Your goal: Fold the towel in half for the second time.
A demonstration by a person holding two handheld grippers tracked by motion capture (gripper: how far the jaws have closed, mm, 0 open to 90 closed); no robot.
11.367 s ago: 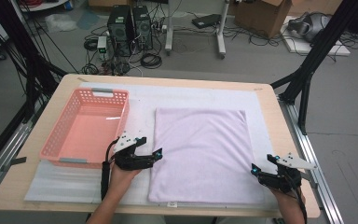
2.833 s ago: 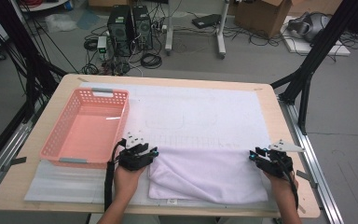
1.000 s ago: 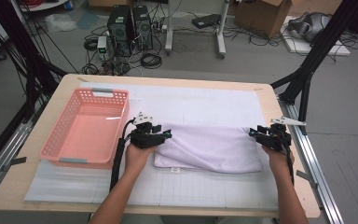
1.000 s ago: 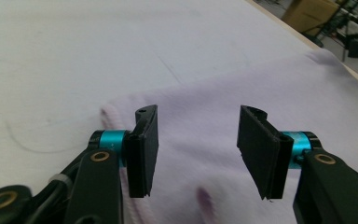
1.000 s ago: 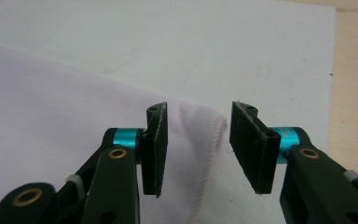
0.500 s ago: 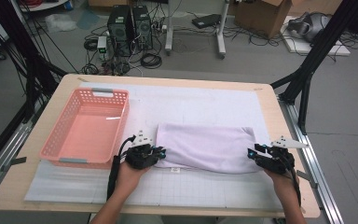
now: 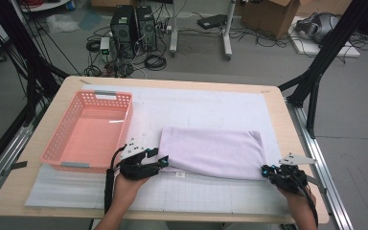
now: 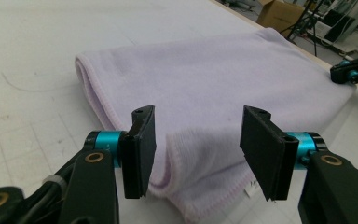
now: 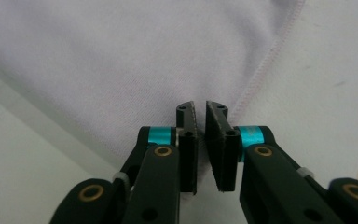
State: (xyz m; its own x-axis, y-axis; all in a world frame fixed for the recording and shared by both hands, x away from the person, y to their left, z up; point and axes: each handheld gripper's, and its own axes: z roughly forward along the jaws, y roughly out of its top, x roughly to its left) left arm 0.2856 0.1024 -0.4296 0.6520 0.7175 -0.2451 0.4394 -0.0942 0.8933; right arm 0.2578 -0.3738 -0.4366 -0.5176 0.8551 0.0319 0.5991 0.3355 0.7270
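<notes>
Towel (image 7: 213,152) lies folded, pale lilac, pink-stitched hem.

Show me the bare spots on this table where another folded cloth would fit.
Free: the white mat behind the lilac towel, up to the table's far edge; the gridded strip in front of the towel, between the left gripper and right gripper. The pink basket is empty too. Crowded: the towel's two near corners, where the grippers sit.

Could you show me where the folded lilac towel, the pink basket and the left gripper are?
folded lilac towel (image 7: 213,151): high view, middle of its top layer.
pink basket (image 7: 87,166): high view, near rim.
left gripper (image 8: 196,140): left gripper view, midway between its two open black jaws, over the towel's corner.
</notes>
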